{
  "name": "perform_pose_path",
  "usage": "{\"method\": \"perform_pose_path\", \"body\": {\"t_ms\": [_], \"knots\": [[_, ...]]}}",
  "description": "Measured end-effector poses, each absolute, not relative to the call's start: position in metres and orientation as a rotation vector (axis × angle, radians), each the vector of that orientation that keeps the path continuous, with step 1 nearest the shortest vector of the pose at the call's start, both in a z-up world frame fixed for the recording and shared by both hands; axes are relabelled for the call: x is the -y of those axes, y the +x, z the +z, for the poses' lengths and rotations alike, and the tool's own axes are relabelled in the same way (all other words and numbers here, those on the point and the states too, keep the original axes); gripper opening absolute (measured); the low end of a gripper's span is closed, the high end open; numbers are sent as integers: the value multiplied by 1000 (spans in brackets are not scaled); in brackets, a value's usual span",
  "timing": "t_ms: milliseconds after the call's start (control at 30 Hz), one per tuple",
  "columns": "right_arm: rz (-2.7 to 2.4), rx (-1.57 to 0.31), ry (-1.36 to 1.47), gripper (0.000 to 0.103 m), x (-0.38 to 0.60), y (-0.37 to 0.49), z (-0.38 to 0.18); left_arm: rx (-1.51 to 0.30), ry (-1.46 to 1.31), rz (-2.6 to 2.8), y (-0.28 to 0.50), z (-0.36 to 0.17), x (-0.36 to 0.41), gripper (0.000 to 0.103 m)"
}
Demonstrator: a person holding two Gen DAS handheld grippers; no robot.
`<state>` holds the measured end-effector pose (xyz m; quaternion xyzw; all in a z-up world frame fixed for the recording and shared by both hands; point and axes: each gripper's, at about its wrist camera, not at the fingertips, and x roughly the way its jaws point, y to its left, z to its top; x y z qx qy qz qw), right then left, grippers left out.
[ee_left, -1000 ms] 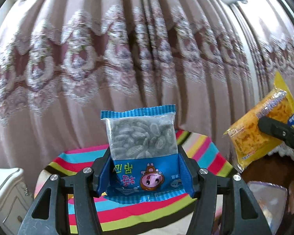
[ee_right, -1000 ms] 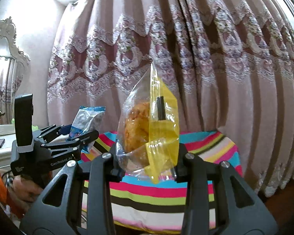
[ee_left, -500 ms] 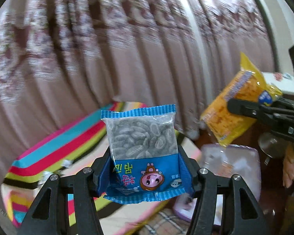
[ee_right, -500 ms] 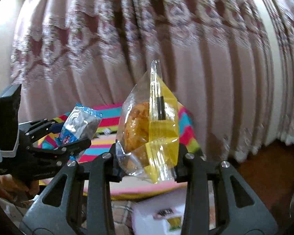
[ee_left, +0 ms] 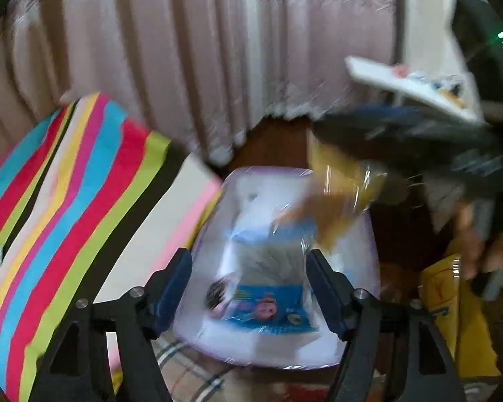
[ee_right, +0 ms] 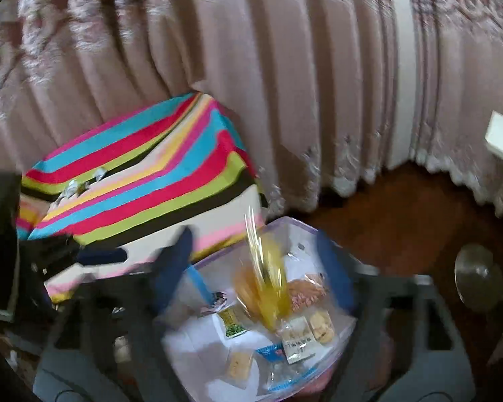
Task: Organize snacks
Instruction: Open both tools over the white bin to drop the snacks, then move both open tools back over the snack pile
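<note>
I have both grippers tipped down over the clear plastic bin [ee_left: 214, 207], and everything is smeared with motion blur. On my left gripper [ee_left: 249, 288] the jaws have just been opening and now stand apart; the blue snack packet [ee_left: 268, 284] sits between them over the bin's white floor. Its right edge lies close against the right-hand finger [ee_left: 325, 291], while a clear gap shows beside the left-hand one, so I read it as let go; whether it already rests on the bin floor I cannot tell.

On my right gripper [ee_right: 255, 274] the jaws have just been opening as well and stand wide apart. The yellow snack bag [ee_right: 268, 288] is between them, well clear of both fingers, a blurred streak hanging over the bin [ee_right: 305, 231]. From the left camera the same bag [ee_left: 342, 187] shows just beyond and to the right of my left jaws, under the dark bulk of the right gripper [ee_left: 402, 140].

Below my right jaws the bin already holds several small packets [ee_right: 305, 331], among them cracker packs and one with a green label. To the left of both pairs of jaws lies a striped cloth [ee_right: 144, 174], and beyond everything hangs a pink curtain [ee_right: 251, 67] down to a dark wooden floor [ee_right: 402, 221].
</note>
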<state>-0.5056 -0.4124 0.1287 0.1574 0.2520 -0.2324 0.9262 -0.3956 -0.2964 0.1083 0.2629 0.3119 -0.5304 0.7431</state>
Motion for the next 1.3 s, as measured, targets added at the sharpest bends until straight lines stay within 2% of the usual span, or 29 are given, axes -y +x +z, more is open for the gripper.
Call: {"method": "perform_pose_path", "body": {"t_ms": [33, 100, 133, 167, 433, 633, 933, 1300], "knots": [[-459, -500, 332, 83, 411, -507, 128, -685, 568, -1147, -390, 107, 292, 72], [-418, -496, 325, 83, 405, -501, 130, -684, 530, -1088, -371, 106, 274, 78], [-405, -506, 313, 83, 401, -495, 129, -690, 497, -1039, -357, 104, 259, 85], [-385, -524, 298, 83, 395, -487, 127, -696, 470, -1006, -344, 102, 244, 86], [-97, -699, 226, 83, 316, -375, 89, -814, 273, -613, -226, 76, 132, 86], [62, -796, 112, 83, 245, -270, 61, -791, 163, -354, -157, 64, 41, 86], [161, -944, 147, 84, 196, -99, 18, -813, 83, -61, -47, 38, -62, 86], [211, -933, 96, 85, 126, 105, 9, -885, -38, -1, 58, 27, -117, 86]]}}
